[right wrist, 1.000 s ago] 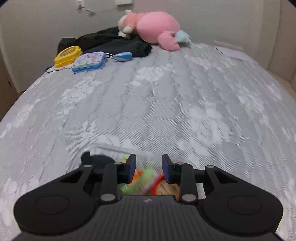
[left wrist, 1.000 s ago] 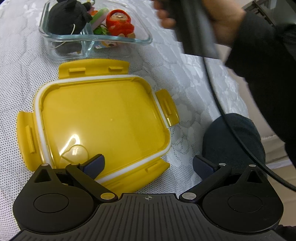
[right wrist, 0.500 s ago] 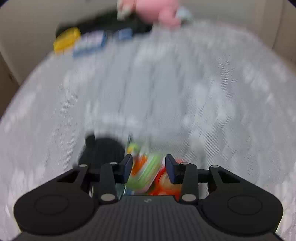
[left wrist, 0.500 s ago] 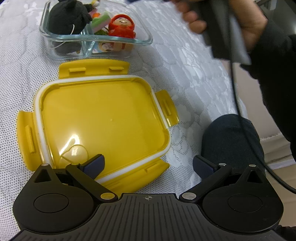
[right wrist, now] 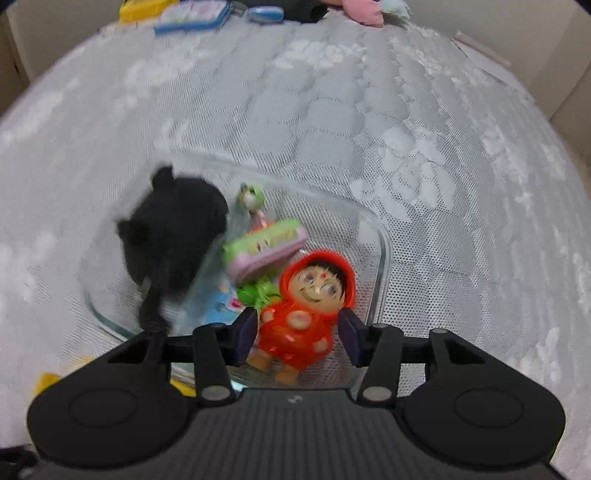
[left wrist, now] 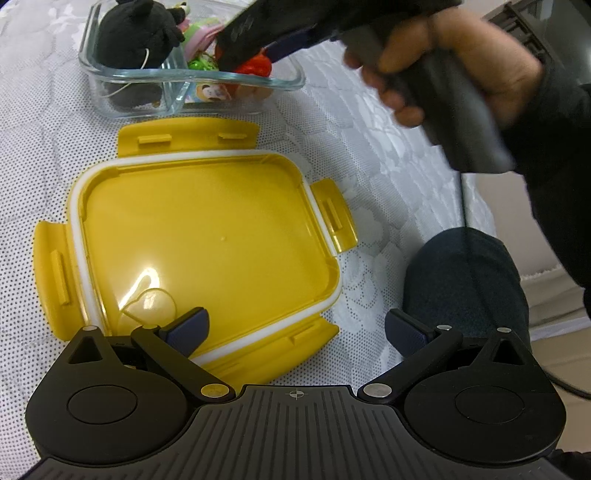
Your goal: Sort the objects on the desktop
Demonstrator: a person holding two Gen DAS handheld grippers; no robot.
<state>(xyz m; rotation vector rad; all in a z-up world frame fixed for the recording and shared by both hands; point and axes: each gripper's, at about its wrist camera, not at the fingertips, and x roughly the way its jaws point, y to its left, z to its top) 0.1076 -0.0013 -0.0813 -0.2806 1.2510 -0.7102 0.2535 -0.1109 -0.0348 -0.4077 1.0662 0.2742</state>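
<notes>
A glass container point(right wrist: 380, 236) holds a black plush toy point(right wrist: 173, 229), a green and pink toy point(right wrist: 266, 243) and a red hooded doll point(right wrist: 306, 306). My right gripper point(right wrist: 297, 330) is open, its fingers on either side of the red doll without closing on it. In the left wrist view the container point(left wrist: 288, 79) lies beyond a yellow lid point(left wrist: 207, 236), and the right gripper point(left wrist: 266, 40) reaches into it. My left gripper point(left wrist: 295, 328) is open and empty over the lid's near edge.
The surface is a grey-white patterned mattress point(right wrist: 332, 110). At its far end lie a yellow case point(right wrist: 144, 5), a blue pouch point(right wrist: 192, 14) and a pink plush point(right wrist: 365, 9). A dark knee point(left wrist: 465, 280) is at the right of the lid.
My right gripper has dropped toward the glass container, opened wider and come down around the red doll. My left gripper has stayed still.
</notes>
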